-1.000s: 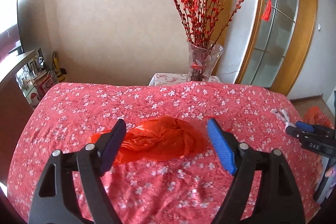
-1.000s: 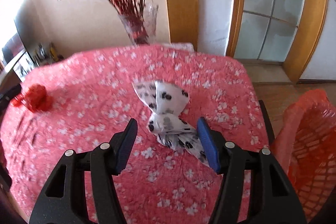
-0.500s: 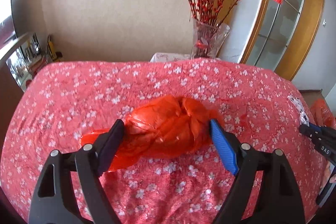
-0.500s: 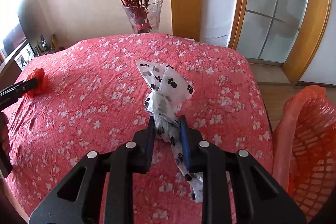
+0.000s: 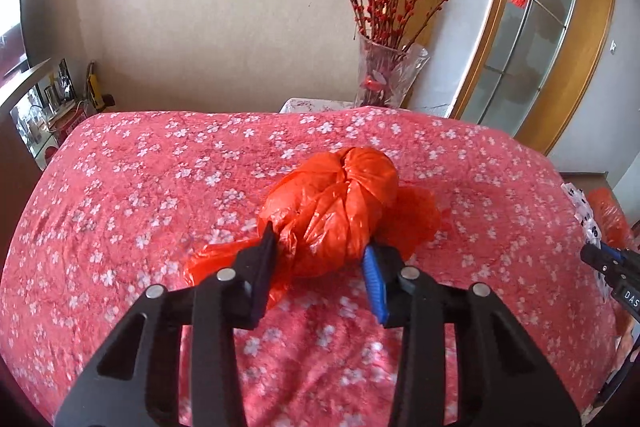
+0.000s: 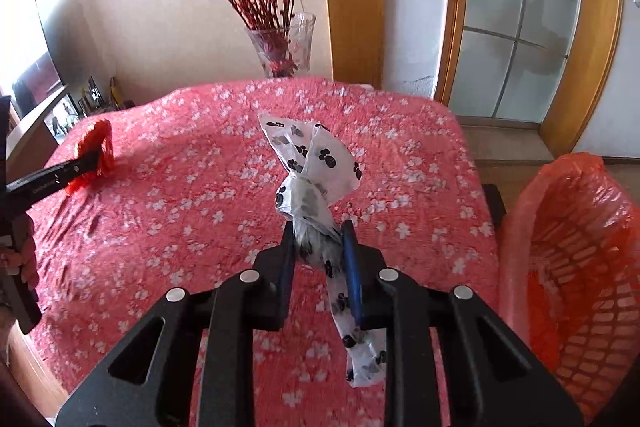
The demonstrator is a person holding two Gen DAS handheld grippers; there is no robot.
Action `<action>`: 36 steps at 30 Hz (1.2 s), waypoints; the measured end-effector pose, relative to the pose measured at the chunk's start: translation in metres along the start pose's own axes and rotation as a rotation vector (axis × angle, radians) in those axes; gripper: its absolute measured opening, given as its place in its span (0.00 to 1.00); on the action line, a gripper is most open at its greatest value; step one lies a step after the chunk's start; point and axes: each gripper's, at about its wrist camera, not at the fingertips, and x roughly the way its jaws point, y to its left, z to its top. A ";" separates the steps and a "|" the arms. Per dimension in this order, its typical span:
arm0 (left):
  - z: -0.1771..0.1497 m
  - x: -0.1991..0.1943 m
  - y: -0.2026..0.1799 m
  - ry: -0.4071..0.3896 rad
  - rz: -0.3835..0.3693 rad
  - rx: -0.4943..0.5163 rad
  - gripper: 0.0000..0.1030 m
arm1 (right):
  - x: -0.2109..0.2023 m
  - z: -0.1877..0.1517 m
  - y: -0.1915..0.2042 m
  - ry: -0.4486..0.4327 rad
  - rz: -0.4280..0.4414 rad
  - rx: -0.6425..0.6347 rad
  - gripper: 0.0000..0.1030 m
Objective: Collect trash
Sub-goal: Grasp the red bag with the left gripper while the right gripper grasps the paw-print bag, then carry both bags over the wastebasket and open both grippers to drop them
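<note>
In the left wrist view, the left tool (image 5: 320,259) sits low in the centre of the frame with its jaws closing on the orange bag (image 5: 332,211), a knotted, crumpled plastic bundle lying on the table (image 5: 140,187). The black pad on the left and the blue pad on the right both meet the bag's near end, and a loose tail of orange plastic trails out toward the lower left of the black finger. The table is covered with a red cloth printed with small white blossoms. Beyond its far edge, at upper right of centre, stands a glass vase (image 5: 390,75) full of red-berried branches.

In the right wrist view, the right tool (image 6: 318,247) is clamped on the paw-print bag (image 6: 316,187), a white plastic bag with black paw marks twisted into a narrow neck. The pads pinch that neck at the centre of the frame; the bag's flared top rises above them and a thin tail hangs below, between the fingers. The bag appears to be off the cloth. At the right edge of the frame is an orange mesh basket (image 6: 568,267) lined with orange plastic, beside the table. At the far left edge, the left tool reaches the orange bag near the table's corner.
</note>
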 end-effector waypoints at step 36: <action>-0.028 -0.111 -0.238 -0.093 -0.454 0.219 0.38 | -0.172 -0.036 -0.117 -0.322 -0.105 0.247 0.23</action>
